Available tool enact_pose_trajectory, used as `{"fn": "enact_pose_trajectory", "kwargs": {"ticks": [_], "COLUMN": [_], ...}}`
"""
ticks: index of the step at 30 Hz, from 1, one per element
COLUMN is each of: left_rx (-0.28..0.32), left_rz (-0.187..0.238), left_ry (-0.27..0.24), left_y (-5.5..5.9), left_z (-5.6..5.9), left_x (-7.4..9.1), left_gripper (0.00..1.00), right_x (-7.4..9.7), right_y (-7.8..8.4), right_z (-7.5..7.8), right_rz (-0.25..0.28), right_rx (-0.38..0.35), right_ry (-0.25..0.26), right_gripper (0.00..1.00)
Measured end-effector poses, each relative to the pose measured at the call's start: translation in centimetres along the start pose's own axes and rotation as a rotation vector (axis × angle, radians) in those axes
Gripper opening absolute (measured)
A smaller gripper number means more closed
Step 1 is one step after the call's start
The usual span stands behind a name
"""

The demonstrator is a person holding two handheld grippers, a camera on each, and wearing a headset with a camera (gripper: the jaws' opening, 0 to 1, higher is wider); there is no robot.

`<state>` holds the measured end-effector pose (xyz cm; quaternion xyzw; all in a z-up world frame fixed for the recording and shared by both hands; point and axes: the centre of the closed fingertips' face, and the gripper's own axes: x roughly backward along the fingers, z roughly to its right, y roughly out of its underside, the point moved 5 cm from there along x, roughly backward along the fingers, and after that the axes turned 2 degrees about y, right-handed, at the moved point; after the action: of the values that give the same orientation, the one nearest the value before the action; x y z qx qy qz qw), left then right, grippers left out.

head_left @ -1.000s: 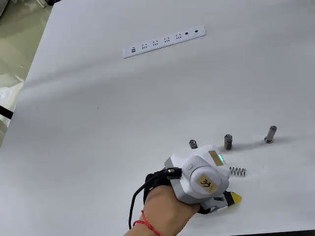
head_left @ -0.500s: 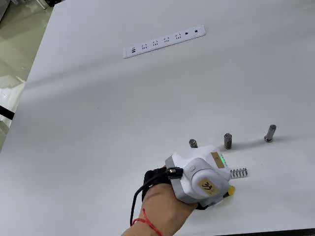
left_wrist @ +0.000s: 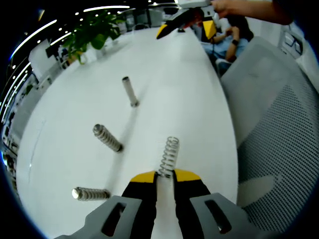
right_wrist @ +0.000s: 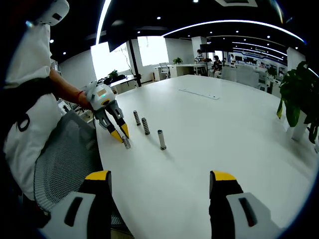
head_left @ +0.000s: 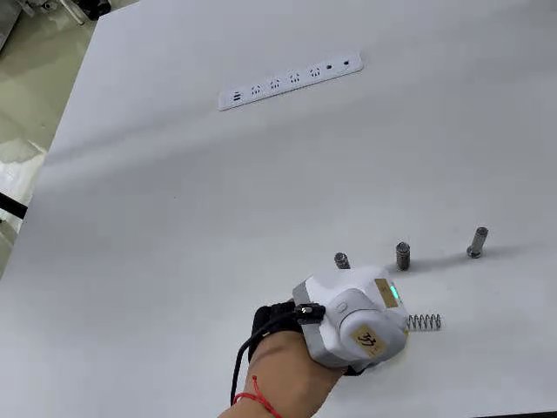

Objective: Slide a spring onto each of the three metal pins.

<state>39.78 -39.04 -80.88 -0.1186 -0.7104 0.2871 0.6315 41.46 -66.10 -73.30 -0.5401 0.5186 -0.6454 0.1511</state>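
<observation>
The big white counter is holding everything, w/ a power strip lying at its far side. The R tongs are hanging wide open w/ nothing in them, well apart from the work. A hand is keeping the L tongs low over the counter. They are nearly closed and seem to be pinching just the near end of the loose spring. The spring is lying flat on the counter and pointing away from the tips.

Three pins are standing in a row beside it. The near pin and the mid pin are already wearing springs. The far pin is standing bare, so 2 of 3 are looking done.

What could be going wrong: the L tongs are only holding the very end of the spring. It could be slipping or popping out on the lift, then rolling off the counter edge, which is close by. The long free end may also be wobbling, so it could be missing the top of the far pin or knocking the pin over.

Vs 1 s ago: a yellow tip was peeking out beside the L tongs' body on the person's side of the spring. Now the tips are sitting tucked under the body, right at the spring. The spring is looking a bit farther from the pins, prob. nudged. The pins are staying put.
</observation>
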Motion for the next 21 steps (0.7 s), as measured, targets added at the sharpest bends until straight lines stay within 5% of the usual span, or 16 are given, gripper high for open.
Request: {"fn": "enact_pose_trajectory", "kwargs": {"ticks": [21], "left_rx": [0.09], "left_rz": [-0.003], "left_ry": [0.017], "left_y": [-0.04], "left_z": [0.33], "left_x": [0.05], "left_gripper": [0.1], "right_x": [-0.42], "right_y": [0.3], "right_z": [-0.15], "right_rz": [0.002], "right_rx": [-0.002], "right_ry": [0.0], "right_gripper": [0.81]}}
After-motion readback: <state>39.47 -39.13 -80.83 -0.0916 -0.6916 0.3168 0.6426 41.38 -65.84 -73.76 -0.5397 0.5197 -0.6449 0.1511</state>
